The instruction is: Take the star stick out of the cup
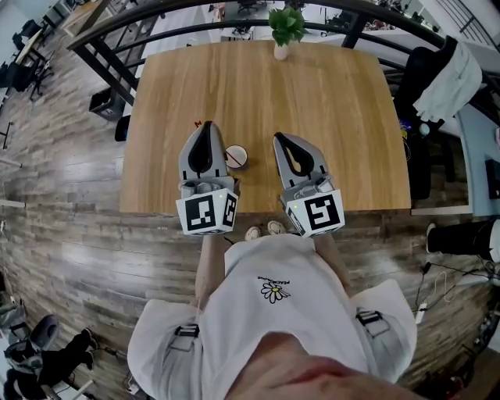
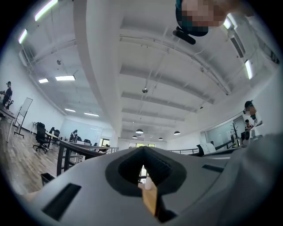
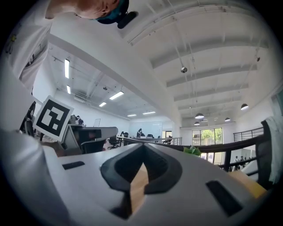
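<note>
A small white cup (image 1: 236,157) stands on the wooden table (image 1: 312,101) near its front edge, between my two grippers. A thin stick leans out of it toward the upper left, and a bit of red, the star end (image 1: 198,123), shows just past the left gripper's tip; the rest is hidden behind that gripper. My left gripper (image 1: 205,126) lies just left of the cup with its jaws together and nothing in them. The right gripper (image 1: 280,139) lies to the cup's right, also shut and empty. Both gripper views look up at the ceiling over shut jaws (image 2: 143,152) (image 3: 143,148).
A small potted plant (image 1: 285,27) stands at the table's far edge. A dark railing (image 1: 156,19) curves behind the table. A chair with a pale jacket (image 1: 449,74) is at the right. The person's legs and shoes (image 1: 264,230) are at the near edge.
</note>
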`<state>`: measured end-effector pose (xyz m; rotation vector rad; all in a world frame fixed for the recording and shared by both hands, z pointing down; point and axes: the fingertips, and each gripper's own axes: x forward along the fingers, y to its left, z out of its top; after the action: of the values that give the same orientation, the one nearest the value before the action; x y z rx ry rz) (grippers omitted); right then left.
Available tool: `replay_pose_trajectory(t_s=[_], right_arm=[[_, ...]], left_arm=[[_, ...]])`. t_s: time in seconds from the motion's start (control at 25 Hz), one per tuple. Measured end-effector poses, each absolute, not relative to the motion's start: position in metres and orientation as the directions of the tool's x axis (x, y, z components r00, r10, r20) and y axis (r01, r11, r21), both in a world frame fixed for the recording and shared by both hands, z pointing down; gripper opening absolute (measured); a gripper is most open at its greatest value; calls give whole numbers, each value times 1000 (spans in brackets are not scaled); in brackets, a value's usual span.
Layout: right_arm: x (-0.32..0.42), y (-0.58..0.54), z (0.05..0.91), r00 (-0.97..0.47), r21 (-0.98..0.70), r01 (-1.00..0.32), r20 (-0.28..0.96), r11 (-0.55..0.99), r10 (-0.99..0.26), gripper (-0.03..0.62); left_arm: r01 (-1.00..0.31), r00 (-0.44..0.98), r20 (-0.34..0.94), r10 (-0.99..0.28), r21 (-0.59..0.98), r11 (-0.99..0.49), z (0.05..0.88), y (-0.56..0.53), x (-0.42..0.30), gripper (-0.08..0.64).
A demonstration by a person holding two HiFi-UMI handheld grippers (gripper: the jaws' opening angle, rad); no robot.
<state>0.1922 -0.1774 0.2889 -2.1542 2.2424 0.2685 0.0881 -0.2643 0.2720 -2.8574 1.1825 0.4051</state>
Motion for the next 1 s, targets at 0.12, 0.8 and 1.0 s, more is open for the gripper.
replay_pose_trajectory(t_s=[0.12, 0.8, 1.0], right_arm=[[192, -182, 290, -56, 111, -993, -133, 41, -990, 6], [159, -265, 340, -451, -18, -892, 111, 452, -886, 117], [143, -302, 404, -515, -123, -856, 287, 502, -808, 121]], left_arm=[[-709, 666, -249, -703, 81, -701, 271, -270, 85, 15], [-815, 554, -238, -798, 43, -578, 272, -281, 48, 16], [-850, 506, -202, -839, 51, -525, 286, -282, 26, 17]])
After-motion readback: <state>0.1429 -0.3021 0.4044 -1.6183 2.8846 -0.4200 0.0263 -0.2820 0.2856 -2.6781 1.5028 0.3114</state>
